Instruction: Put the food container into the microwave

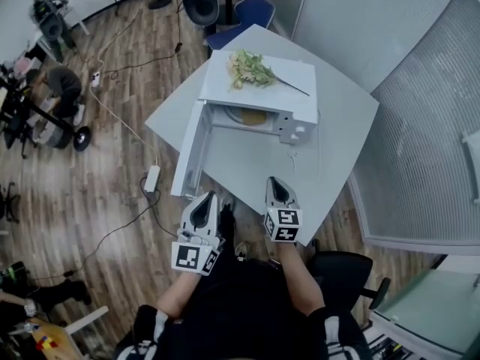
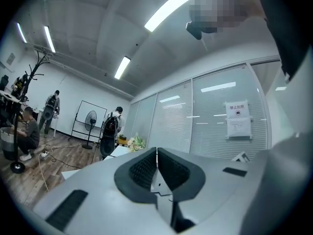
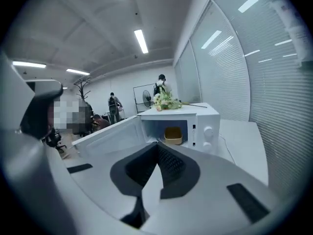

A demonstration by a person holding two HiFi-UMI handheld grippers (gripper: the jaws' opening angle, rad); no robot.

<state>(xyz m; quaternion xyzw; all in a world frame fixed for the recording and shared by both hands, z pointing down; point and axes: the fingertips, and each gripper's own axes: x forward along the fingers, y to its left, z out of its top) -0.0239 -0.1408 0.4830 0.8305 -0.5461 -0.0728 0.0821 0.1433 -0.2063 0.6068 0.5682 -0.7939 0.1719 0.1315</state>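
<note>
A white microwave (image 1: 259,100) (image 3: 205,124) stands on a pale table (image 1: 337,133) with its door (image 1: 189,150) (image 3: 110,133) swung open to the left. Inside it sits a tan food container (image 3: 172,135) (image 1: 251,117). Both grippers are held back near the table's front corner, close to the person's body. My left gripper (image 1: 202,209) (image 2: 156,153) is shut with nothing between its pads, and it points off toward the room. My right gripper (image 1: 279,191) (image 3: 157,148) is shut and empty too, facing the open microwave from a distance.
A bunch of artificial flowers (image 1: 251,69) lies on the microwave's top. A cable and power strip (image 1: 152,177) run over the wooden floor at left. An office chair (image 1: 345,272) stands behind the person. Glass partitions (image 1: 420,118) line the right side; people stand at the far left.
</note>
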